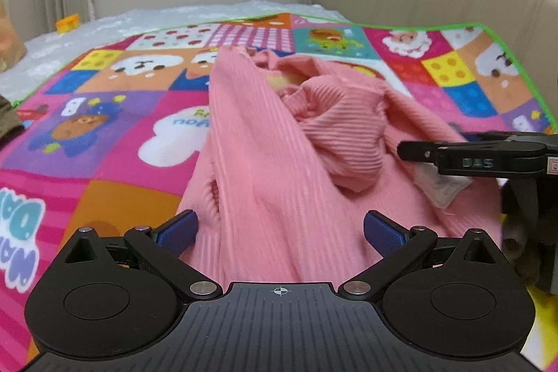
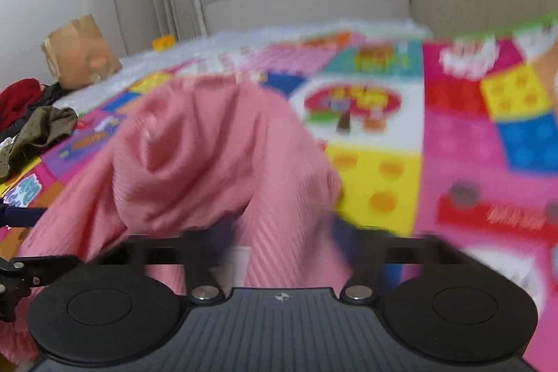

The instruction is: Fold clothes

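One pink ribbed garment (image 1: pixel 265 142) lies bunched across the middle of the patchwork play mat (image 1: pixel 104 135), rumpled rather than flat, with a twisted knot of cloth toward 1 o'clock in the left wrist view and a long smoother panel running from 12 o'clock down to the camera. A white label (image 1: pixel 441 189) shows at its edge near 3 o'clock.

The left gripper (image 1: pixel 279 229) stands wide open, its blue-padded fingers (image 1: pixel 178 230) spread to either side of the near panel, with cloth between them but not pinched. The right gripper (image 2: pixel 279 236) is blurred in its own view; pink cloth fills the space between its fingers, and whether they are clamped on it I cannot tell. In the left wrist view its black fingers reach in from 3 o'clock, just above the label.

This knit looks soft, light and stretchy: it should drape and sag from any held point, and a loose fold may slide apart. A hem edge or seam near the label seems the firmest place to pinch, rather than the bunched middle.

Other clothes (image 2: pixel 31 124) sit heaped at 9 o'clock in the right wrist view, off the mat's edge.
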{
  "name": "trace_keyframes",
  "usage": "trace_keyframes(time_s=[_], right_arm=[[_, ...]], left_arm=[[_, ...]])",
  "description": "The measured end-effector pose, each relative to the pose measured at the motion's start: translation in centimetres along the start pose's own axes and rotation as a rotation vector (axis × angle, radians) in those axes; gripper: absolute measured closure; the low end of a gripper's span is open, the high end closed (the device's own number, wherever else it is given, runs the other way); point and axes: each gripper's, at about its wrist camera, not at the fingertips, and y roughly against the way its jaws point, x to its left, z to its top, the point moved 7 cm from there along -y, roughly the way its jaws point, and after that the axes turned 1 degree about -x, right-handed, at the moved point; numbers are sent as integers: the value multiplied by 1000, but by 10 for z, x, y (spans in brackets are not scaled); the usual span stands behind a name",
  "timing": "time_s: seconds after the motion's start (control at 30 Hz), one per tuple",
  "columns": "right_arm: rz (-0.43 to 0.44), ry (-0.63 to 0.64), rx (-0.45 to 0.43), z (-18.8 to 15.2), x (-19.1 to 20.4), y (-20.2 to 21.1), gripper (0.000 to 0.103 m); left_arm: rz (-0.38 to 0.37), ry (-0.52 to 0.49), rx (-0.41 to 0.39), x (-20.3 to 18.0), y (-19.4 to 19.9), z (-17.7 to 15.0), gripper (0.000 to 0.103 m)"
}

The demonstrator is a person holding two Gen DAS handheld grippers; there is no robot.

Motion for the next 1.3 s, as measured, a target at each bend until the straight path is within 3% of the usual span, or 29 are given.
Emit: trace_keyframes(time_s=[0.03,0.07,0.1,0.17,0.2,0.4,0.63,0.77,0.83,0.9,0.93,0.97,1.0,1.07,1.17,1.27,1.3], right_arm=[[1,-11,8,-4,0,-1,73],[10,-2,2,-6,2,3,86],[19,4,-2,-9,3,9,91],[38,4,0,-17,3,29,95],[47,4,1,-22,2,40,96],[103,5,10,-49,2,103,98],[78,-19,83,-109,-18,176,98],[57,-35,126,-143,-29,217,98],[46,-42,148,-161,-35,238,97],[14,16,130,-165,-35,251,94],[-2,57,105,-162,-32,255,91],[-9,87,67,-156,-27,260,83],[-16,117,28,-150,-23,264,77],[3,157,-56,-137,-10,271,42],[100,210,-134,-124,20,270,30],[181,295,-108,-130,55,243,23],[198,332,-91,-135,66,233,23]], left_arm=[[18,-16,-2,1,-2,-2,19],[21,-20,2,2,-3,-5,43],[13,-14,8,4,-2,-8,60],[-9,-1,6,6,7,-13,79],[-21,5,2,7,13,-15,84],[-150,6,27,-3,70,-45,91],[-298,21,79,-5,161,-93,91],[-342,-22,89,-13,202,-107,90],[-350,-60,93,-19,213,-111,84],[-351,-80,90,-25,214,-110,60],[-340,-78,81,-27,212,-108,51],[-318,-72,65,-27,208,-103,33],[-294,-66,46,-28,204,-99,22],[-272,-54,25,-32,191,-90,18],[-255,-40,30,-43,160,-81,13],[-204,-84,45,-55,124,-77,15],[-198,-86,50,-55,117,-75,20]])
